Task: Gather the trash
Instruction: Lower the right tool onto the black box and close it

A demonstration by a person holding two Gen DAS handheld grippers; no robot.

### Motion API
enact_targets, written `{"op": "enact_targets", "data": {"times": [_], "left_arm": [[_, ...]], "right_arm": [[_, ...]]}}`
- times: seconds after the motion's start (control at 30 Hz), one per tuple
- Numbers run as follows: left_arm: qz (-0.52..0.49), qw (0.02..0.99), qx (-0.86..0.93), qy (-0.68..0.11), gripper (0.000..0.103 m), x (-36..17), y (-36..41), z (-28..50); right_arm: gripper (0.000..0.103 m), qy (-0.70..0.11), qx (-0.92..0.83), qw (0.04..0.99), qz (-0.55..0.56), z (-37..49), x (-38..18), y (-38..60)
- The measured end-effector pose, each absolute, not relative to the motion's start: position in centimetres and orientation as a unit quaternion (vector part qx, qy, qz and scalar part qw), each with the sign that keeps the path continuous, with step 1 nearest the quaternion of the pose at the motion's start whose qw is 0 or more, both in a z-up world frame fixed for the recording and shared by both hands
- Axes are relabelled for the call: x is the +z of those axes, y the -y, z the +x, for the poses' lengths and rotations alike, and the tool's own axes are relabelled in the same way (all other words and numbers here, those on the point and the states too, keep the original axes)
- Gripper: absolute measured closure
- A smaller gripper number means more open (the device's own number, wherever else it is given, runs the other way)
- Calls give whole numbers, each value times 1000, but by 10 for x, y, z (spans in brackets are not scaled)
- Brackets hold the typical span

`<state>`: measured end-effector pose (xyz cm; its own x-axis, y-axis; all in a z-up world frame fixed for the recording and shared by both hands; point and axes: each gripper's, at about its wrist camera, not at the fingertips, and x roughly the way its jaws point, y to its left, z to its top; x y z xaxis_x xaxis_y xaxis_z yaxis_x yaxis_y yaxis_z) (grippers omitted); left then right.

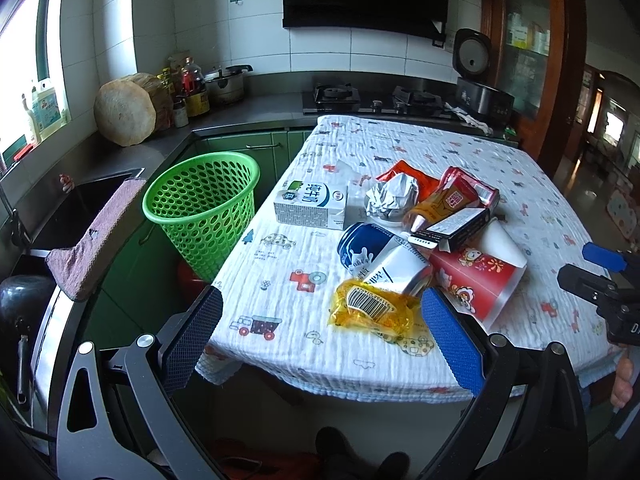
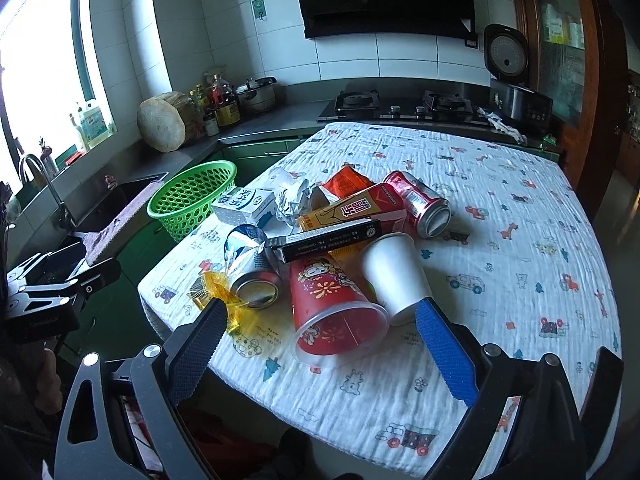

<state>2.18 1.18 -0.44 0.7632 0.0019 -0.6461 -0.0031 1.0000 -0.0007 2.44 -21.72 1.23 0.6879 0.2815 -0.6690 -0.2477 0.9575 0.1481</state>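
Observation:
A pile of trash lies on the cloth-covered table: a yellow wrapper, a blue-white can, a red cup, a milk carton, crumpled foil, a dark box. In the right wrist view I also see the red cup, a white paper cup and a red can. A green basket stands left of the table. My left gripper is open and empty before the wrapper. My right gripper is open and empty before the red cup.
A sink with a pink cloth is at the left. The counter holds a wooden block, bottles, a pot, a gas stove and a rice cooker. A cabinet stands at the right.

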Motion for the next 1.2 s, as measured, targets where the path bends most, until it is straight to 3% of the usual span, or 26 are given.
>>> {"op": "enact_targets", "data": {"times": [0.63,0.7,1.2], "left_arm": [[-5,938,13,-346,6,-19,-37,42],[-7,938,13,-347,6,-21,-40,44],[-14,937,12,-349,6,-30,-48,50]], "right_arm": [[42,-435,141,877,148,113,-9,200],[49,-446,138,867,174,122,-15,202],[55,-488,85,821,284,160,-49,223]]}}
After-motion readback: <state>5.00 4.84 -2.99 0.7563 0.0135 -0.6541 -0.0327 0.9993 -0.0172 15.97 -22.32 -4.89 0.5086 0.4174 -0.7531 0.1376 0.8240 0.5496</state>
